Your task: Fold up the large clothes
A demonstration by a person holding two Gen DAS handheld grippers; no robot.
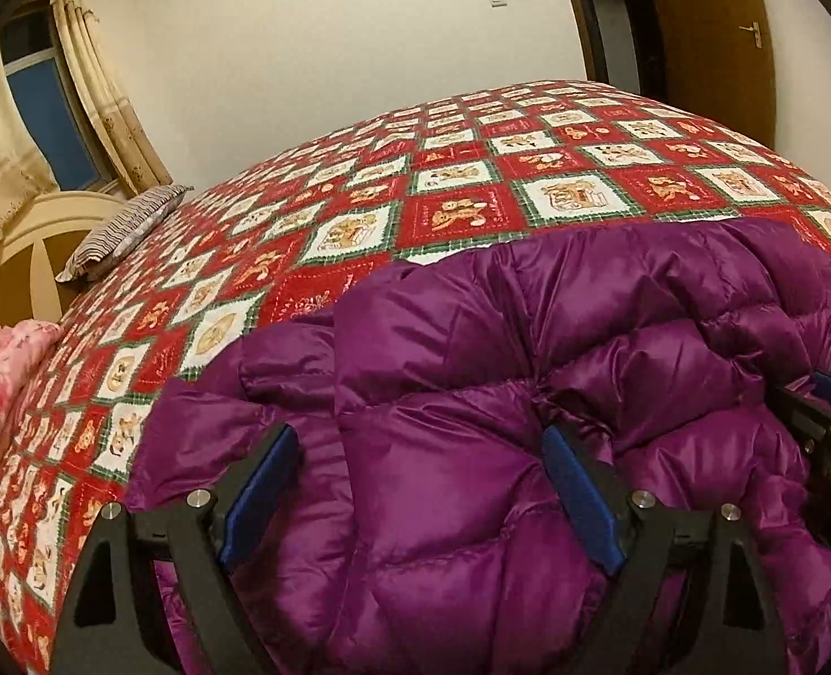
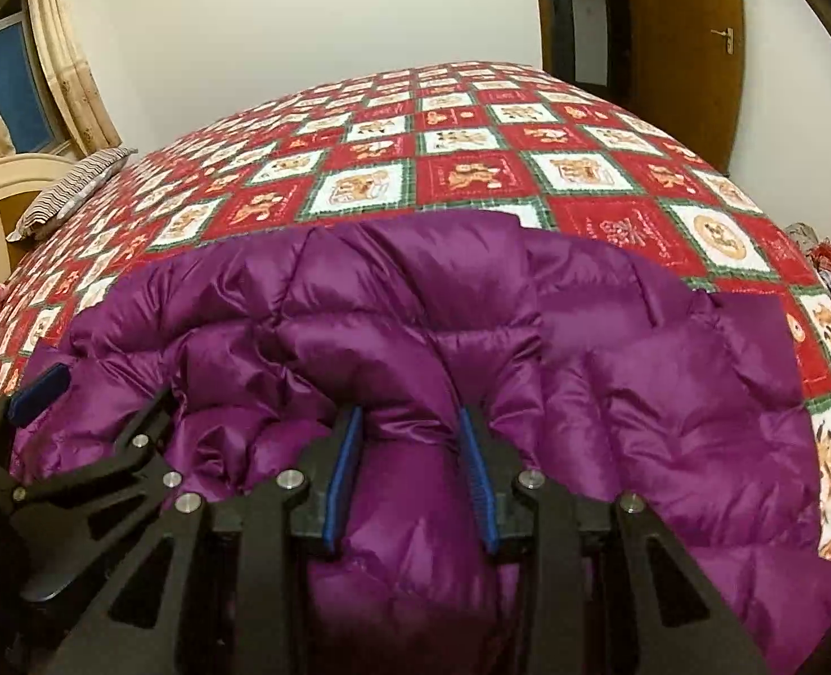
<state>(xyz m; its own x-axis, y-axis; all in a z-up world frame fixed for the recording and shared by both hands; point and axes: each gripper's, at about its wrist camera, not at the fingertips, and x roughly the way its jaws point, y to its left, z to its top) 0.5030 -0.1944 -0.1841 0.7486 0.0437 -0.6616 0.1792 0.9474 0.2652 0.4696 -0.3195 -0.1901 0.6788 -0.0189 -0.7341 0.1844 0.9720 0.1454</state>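
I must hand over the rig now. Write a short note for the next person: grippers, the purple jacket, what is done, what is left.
Left gripper: open wide, fingers astride a puffy fold of the purple down jacket, not pinching.
Right gripper: narrower, fabric bunched between its pads; likely gripping.
The jacket lies bunched at the near edge of the patchwork bedspread.
Done: jacket gathered up, no neat fold visible.
Left: close the left gripper, spread, fold flat.

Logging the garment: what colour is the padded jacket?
Shiny purple quilted puffer jacket, clearest in the right wrist view.
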